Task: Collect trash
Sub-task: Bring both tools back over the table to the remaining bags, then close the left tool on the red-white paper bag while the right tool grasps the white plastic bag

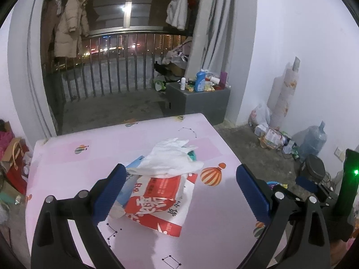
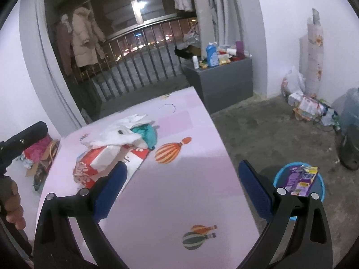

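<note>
On the pink table [image 1: 202,235] the trash sits in a pile: white plastic gloves [image 1: 170,159] draped over a red-and-white carton [image 1: 157,204], toward twelve o'clock from the left gripper [image 1: 181,192], whose jaws gape apart with nothing between them. The right gripper [image 2: 182,192] is likewise spread wide and holds nothing. At its three o'clock, a blue bin [image 2: 318,192] on the floor holds a purple wrapper [image 2: 300,180].

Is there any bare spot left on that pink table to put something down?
Yes. The near half of the pink balloon-print table is bare, from the orange striped balloon picture toward the open right gripper. The far strip toward the balcony railing is free too. The middle left is crowded: crumpled white plastic bag, teal wad, red-and-white carton.
</note>
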`<state>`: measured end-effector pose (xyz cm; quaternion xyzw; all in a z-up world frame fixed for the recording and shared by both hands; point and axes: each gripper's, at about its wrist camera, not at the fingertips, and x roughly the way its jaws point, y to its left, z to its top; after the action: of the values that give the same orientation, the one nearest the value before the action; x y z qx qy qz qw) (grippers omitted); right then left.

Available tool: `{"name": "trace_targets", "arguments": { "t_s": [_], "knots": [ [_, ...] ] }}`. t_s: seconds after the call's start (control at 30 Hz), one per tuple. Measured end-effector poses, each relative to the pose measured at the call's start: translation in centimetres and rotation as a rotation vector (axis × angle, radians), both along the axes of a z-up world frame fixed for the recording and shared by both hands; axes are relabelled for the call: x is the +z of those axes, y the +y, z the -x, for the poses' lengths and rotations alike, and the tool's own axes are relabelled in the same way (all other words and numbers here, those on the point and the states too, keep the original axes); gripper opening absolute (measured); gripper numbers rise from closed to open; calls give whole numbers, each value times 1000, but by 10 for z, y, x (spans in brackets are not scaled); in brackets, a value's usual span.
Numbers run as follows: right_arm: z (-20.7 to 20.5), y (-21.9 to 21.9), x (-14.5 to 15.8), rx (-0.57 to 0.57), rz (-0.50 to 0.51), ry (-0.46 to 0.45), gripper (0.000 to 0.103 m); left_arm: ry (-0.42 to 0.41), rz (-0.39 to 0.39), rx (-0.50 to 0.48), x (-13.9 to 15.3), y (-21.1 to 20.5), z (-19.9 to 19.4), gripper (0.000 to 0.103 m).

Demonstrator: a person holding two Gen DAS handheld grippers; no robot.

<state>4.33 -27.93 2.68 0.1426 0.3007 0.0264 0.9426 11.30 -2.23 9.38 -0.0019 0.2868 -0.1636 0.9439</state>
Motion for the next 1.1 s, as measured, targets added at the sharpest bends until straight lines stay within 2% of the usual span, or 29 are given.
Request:
{"name": "trace_targets", "arguments": {
  "t_s": [0.13, 0.3, 0.53, 0.7, 0.93, 1.1],
  "knots": [
    [-6, 0, -4, 13, -21, 34, 95, 2, 43, 22, -4, 16, -2, 96],
    [-19, -6, -5, 21, -108, 64, 95, -16, 69, 75, -5, 44, -5, 96],
    [-50, 6, -7, 101, -212, 134, 95, -15, 119, 147, -10, 88, -16, 96],
    [-63, 16, -6, 154, -276, 167, 92, 33, 169, 166, -24, 109, -29, 87],
    [-75, 27, 6, 189, -257, 166, 82, 85, 240, 98, -38, 109, -45, 71],
    [-89, 37, 19, 241, -231, 135, 75, 96, 242, 30, -48, 100, -45, 62]
  ]
}}
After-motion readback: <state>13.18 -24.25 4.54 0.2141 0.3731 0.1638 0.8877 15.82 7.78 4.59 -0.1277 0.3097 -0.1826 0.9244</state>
